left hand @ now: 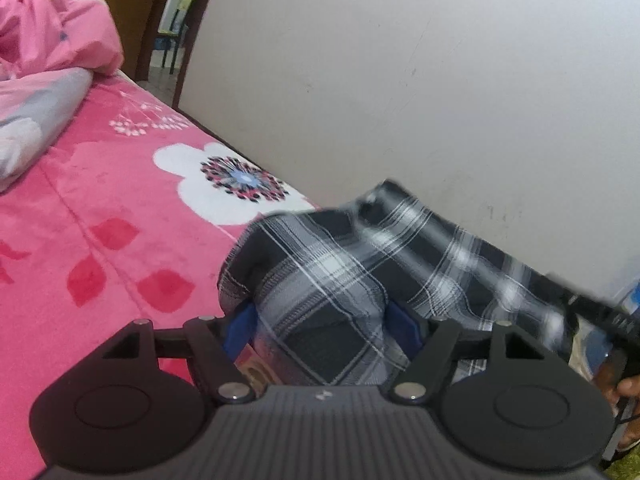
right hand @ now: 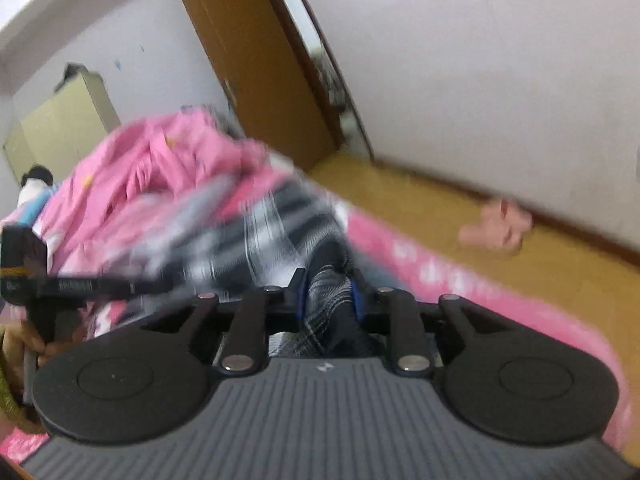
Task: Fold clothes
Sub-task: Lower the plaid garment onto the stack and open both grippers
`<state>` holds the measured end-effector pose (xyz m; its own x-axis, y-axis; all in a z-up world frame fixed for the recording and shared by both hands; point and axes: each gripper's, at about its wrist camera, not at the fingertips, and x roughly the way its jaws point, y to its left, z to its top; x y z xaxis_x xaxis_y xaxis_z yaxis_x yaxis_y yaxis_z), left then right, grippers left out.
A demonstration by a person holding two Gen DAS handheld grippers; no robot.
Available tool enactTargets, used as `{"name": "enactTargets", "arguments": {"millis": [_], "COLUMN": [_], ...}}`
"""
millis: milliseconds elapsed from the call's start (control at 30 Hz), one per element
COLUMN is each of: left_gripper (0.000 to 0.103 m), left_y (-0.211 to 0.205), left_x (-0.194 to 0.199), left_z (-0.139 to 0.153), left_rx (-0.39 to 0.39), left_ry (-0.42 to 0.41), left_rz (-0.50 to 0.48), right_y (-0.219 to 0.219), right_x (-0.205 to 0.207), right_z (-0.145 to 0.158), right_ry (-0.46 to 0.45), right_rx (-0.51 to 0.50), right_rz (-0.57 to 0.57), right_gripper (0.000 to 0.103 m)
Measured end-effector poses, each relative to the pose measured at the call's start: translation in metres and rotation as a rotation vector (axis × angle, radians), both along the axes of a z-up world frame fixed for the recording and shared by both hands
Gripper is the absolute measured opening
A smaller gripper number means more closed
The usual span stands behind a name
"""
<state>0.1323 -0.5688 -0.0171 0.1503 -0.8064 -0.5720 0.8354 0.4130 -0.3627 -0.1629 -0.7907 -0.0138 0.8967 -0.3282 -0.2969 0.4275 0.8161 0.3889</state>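
**A:** How's the fold going?

**B:** Barely started, I reckon. My left gripper (left hand: 320,320) is clamped wide on a bunch of the plaid shirt (left hand: 344,264), my right gripper (right hand: 329,296) pinches it narrowly. It hangs above the bed (left hand: 100,208), unfolded.

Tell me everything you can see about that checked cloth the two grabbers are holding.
The checked garment is woven cloth in black, grey and white plaid. It is bunched and lifted above the pink flowered bedspread. The left gripper has a thick fold between its blue pads; the right gripper pinches a narrower fold. The cloth stretches between them, blurred. What kind of garment it is cannot be told.
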Motion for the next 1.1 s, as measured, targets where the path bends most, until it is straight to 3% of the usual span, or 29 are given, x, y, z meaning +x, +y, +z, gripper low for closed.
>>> {"name": "enactTargets", "arguments": {"millis": [133, 267, 367, 467, 567, 600, 667, 700, 767, 833, 900, 1000, 1100], "left_gripper": [0.072, 0.073, 0.076, 0.075, 0.075, 0.075, 0.077, 0.077, 0.077, 0.077, 0.077, 0.077, 0.082], "left_y": [0.029, 0.023, -0.019, -0.055, -0.053, -0.047, -0.037, -0.033, -0.026, -0.003, 0.020, 0.081, 0.158], "left_x": [-0.001, -0.013, -0.020, -0.030, -0.041, -0.044, -0.053, -0.058, -0.067, -0.074, -0.082, -0.099, -0.117], "left_z": [0.015, 0.032, 0.026, 0.008, 0.007, 0.010, 0.018, 0.021, 0.026, 0.042, 0.058, 0.104, 0.154], "left_rx": [-0.078, -0.137, -0.073, 0.040, 0.028, 0.003, -0.018, -0.012, 0.006, -0.003, -0.012, -0.114, -0.233], "left_ry": [-0.113, -0.222, -0.183, -0.205, -0.267, -0.270, -0.308, -0.334, -0.372, -0.365, -0.358, -0.411, -0.416], "left_rz": [0.062, 0.034, -0.065, -0.062, -0.044, -0.052, -0.055, -0.049, -0.037, -0.021, -0.004, 0.022, 0.089], "right_y": [0.012, 0.026, 0.023, 0.024, 0.056, 0.071, 0.104, 0.117, 0.138, 0.148, 0.162, 0.195, 0.240], "right_x": [-0.005, 0.014, 0.033, 0.035, -0.001, -0.018, -0.040, -0.041, -0.031, -0.003, 0.002, -0.034, -0.073], "right_z": [0.033, 0.034, 0.010, -0.006, 0.012, 0.019, 0.022, 0.018, 0.004, -0.011, -0.007, 0.029, 0.069], "right_ry": [-0.067, -0.032, 0.063, 0.139, 0.022, -0.042, -0.136, -0.144, -0.097, 0.084, 0.152, -0.015, -0.145], "right_rx": [-0.105, -0.128, -0.061, -0.008, -0.036, -0.050, -0.084, -0.104, -0.140, -0.140, -0.157, -0.201, -0.321], "right_rz": [0.007, 0.076, 0.049, -0.044, -0.084, -0.074, -0.026, 0.015, 0.088, 0.066, 0.001, 0.000, -0.016], "right_gripper": [0.021, 0.021, 0.021, 0.019, 0.021, 0.023, 0.039, 0.055, 0.061, 0.061, 0.061, 0.064, 0.080]}}
